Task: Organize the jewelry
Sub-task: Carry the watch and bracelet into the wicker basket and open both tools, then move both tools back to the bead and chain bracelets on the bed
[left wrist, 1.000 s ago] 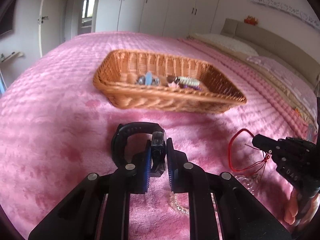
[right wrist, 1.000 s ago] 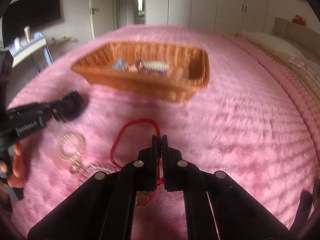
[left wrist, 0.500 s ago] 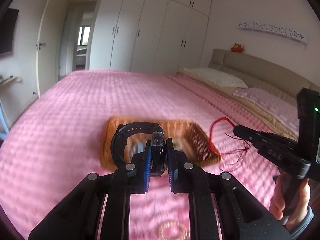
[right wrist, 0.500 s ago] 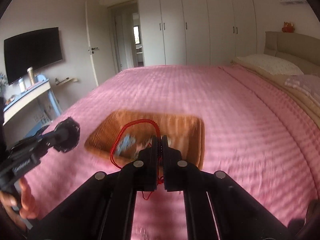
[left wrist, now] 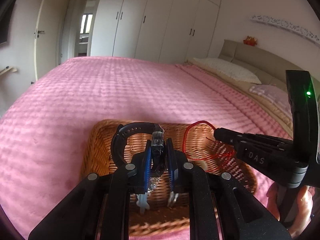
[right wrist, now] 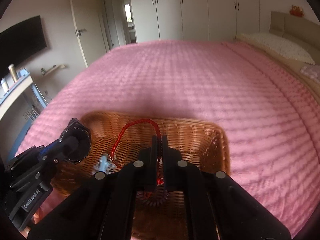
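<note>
Bedroom: white wardrobes [left wrist: 160, 20] along the far wall, a door [left wrist: 47, 32] on the left, a beige headboard [left wrist: 260, 58] on the right with a small orange toy [left wrist: 249, 40] on top. A pink textured bedspread [left wrist: 100, 92] covers the bed. A TV [right wrist: 22, 42] hangs on the left wall in the right wrist view.

A wicker basket [left wrist: 96, 154] sits on the bedspread, directly below both grippers. A few small pieces lie on its floor, among them a pale blue one [right wrist: 103, 163]; too blurred to identify.

Left gripper [left wrist: 159, 152]: clamped on a black wristwatch [left wrist: 158, 146], blue pads pressing the case from both sides. The strap [left wrist: 124, 140] arcs up and to the left of the fingers. The watch hangs over the basket's left half, clear of the wicker. In the right wrist view the same watch [right wrist: 77, 142] shows face-on near the basket's left rim.

Right gripper [right wrist: 159, 140]: fingers pinched tight on a red cord bracelet [right wrist: 138, 124]. The loop stands up from the fingertips and sags to the left; the knotted tail ends dangle under the jaws. It is over the basket's middle, not touching it. In the left wrist view the bracelet [left wrist: 192, 132] hangs from the tips of the right gripper [left wrist: 217, 135].

A hand [left wrist: 288, 202] grips the right tool's handle at the lower right edge of the frame.
</note>
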